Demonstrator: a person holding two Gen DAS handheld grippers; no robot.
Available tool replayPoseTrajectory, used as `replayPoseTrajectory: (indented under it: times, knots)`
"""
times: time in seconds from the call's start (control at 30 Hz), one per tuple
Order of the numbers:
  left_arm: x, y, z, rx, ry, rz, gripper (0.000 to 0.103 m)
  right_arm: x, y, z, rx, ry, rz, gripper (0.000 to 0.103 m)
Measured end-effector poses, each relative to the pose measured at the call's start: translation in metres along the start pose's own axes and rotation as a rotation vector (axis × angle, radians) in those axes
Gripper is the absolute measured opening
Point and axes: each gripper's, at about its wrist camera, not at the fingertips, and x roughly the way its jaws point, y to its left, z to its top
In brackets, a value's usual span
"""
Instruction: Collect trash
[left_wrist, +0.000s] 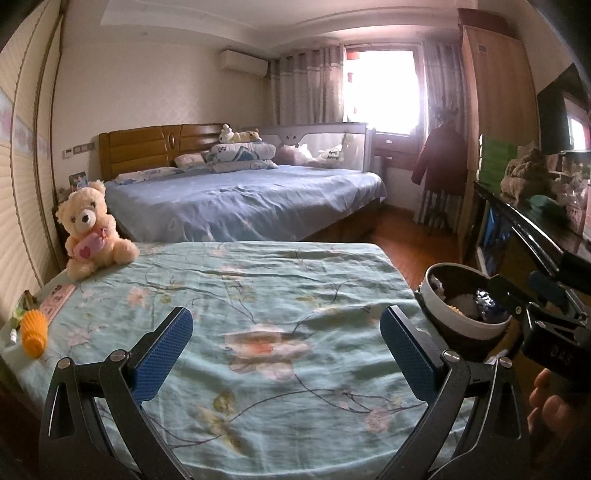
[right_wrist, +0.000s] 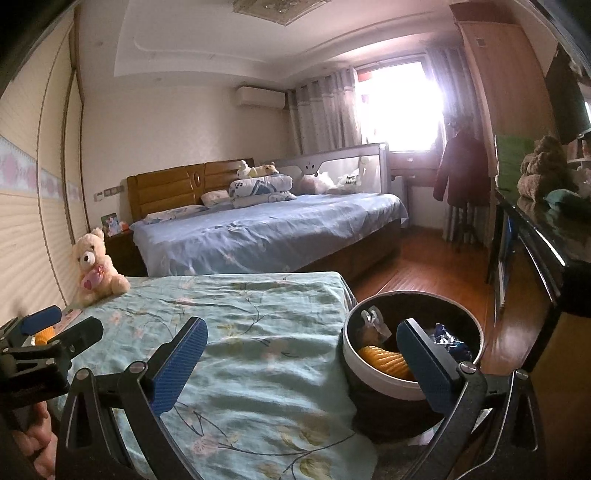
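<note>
Two blue-padded fingers of the left gripper stand spread wide in the left wrist view, with nothing between them but the green floral bedsheet. Beyond the right finger, off the bed's edge, sits the round trash bin, holding crumpled scraps. Far beyond the left finger a teddy bear sits on the sheet, and an orange ribbed piece lies to that finger's outer side. The right gripper shows at the bin's rim.

From the right wrist view, the right gripper is likewise spread and empty. Its right finger overlaps the bin, where an orange ribbed scrap lies inside. The left gripper shows well outside the left finger
</note>
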Motion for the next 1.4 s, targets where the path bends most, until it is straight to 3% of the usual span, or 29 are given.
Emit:
replayPoseTrajectory:
  times: [1.4]
  knots:
    - [-0.0039, -0.0037, -0.0019, -0.001, -0.016, 0.019, 0.103, 0.0007, 0.0068, -0.0015, -0.001, 0.038, 0.028, 0.103]
